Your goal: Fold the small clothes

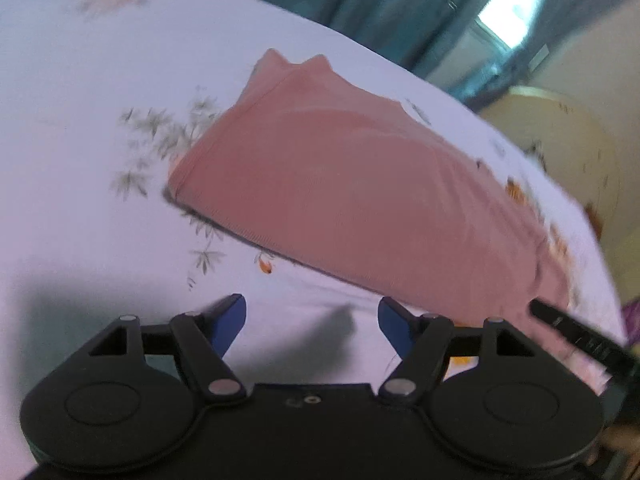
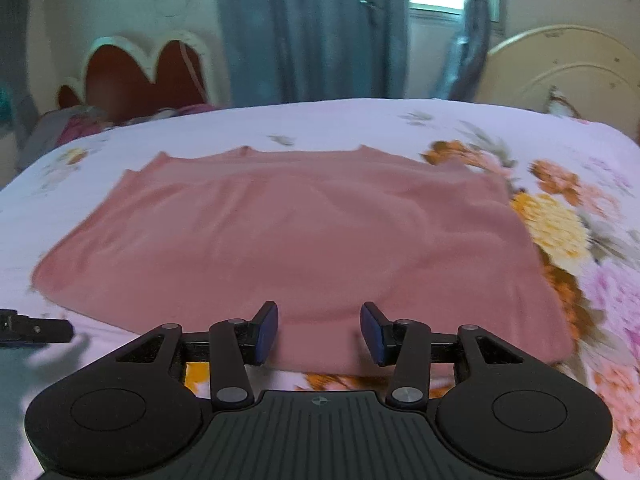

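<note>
One pink garment (image 2: 288,236) lay flat, centred on the bed (image 2: 360,128) w/ floral sheet. Two grippers: left gripper (image 1: 312,320) at its 7 o'clock edge, wide open, empty; right gripper (image 2: 319,332) over the near hem, open, holding nothing. Blue curtains (image 2: 304,28), window at 12.
</note>
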Available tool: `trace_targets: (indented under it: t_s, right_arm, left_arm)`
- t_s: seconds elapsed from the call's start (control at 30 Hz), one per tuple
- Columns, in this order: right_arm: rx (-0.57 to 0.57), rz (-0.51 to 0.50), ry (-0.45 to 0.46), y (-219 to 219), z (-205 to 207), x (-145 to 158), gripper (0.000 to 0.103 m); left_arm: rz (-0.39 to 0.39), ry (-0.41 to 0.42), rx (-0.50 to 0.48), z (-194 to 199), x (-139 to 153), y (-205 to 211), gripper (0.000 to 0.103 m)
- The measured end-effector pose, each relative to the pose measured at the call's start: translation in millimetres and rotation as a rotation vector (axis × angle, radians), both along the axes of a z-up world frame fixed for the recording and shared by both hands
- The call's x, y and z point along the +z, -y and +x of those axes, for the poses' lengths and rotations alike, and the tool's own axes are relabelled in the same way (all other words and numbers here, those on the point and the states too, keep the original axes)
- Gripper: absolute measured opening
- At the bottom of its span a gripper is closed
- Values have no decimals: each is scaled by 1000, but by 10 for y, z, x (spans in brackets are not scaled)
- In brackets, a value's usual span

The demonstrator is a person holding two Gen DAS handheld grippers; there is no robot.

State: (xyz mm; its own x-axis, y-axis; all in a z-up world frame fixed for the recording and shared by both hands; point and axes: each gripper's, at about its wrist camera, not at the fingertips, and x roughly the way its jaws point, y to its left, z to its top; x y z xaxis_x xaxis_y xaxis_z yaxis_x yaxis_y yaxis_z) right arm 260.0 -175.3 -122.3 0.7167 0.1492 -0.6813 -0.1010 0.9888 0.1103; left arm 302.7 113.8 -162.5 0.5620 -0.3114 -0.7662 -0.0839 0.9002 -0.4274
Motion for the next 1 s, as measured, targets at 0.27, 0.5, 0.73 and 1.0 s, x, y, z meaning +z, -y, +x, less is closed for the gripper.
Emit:
trace_targets:
  t_s: [0.27, 0.5, 0.73, 1.0]
  right_arm:
    - [83, 42, -1, -35, 522, -106, 46]
    - [137, -4, 35, -198, 955, -200, 46]
    - [170, -103, 18, -309, 1057, -443, 45]
    - [158, -87, 20, -293, 1055, -449, 45]
  left_arm:
    - [-137, 56, 156, 442, -163, 11, 80]
    - [-229, 118, 312, 765, -299, -68, 43]
    - [-240, 127, 387, 823, -367, -133, 14]
    - [-105, 246, 288, 821, 55, 149, 12]
